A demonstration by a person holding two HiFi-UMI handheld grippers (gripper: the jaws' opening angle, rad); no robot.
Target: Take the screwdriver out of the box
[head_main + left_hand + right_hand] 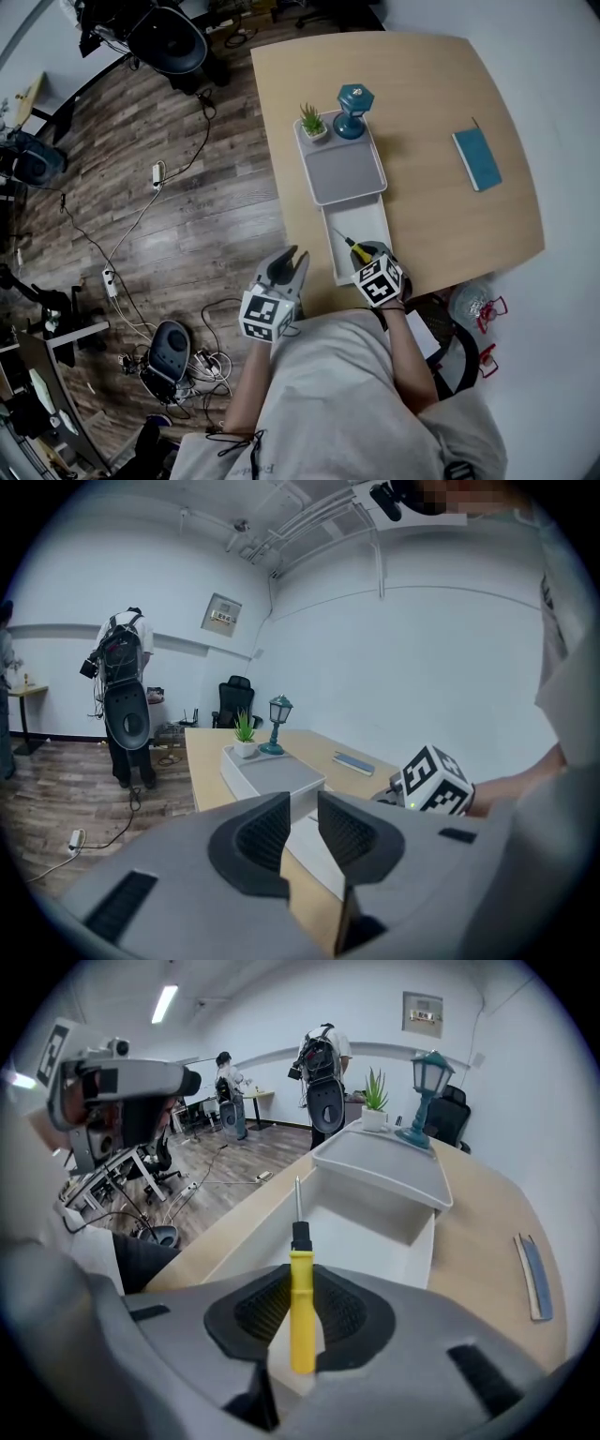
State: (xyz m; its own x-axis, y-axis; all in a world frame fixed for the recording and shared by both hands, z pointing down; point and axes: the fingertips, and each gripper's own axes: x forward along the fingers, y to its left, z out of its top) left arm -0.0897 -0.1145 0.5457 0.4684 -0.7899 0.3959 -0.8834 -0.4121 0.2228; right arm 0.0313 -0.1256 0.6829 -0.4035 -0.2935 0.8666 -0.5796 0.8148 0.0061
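Our right gripper (300, 1321) clamped the yellow-handled metal screwdriver (301, 1274) by its handle, shaft pointing over the open white rectangular box (370, 1211) on the light wooden table (450, 216); our left gripper (302, 832) held nothing, jaws slightly apart

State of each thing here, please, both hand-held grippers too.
Right hand-held gripper: shut on the screwdriver.
Left hand-held gripper: open, empty.
Screwdriver: gripped by its yellow handle, over the box.
Box: open.
Lid: off, at the box's far end.
Notebook: closed, flat.
Lamp: upright on the lid.
Plant: upright on the lid.
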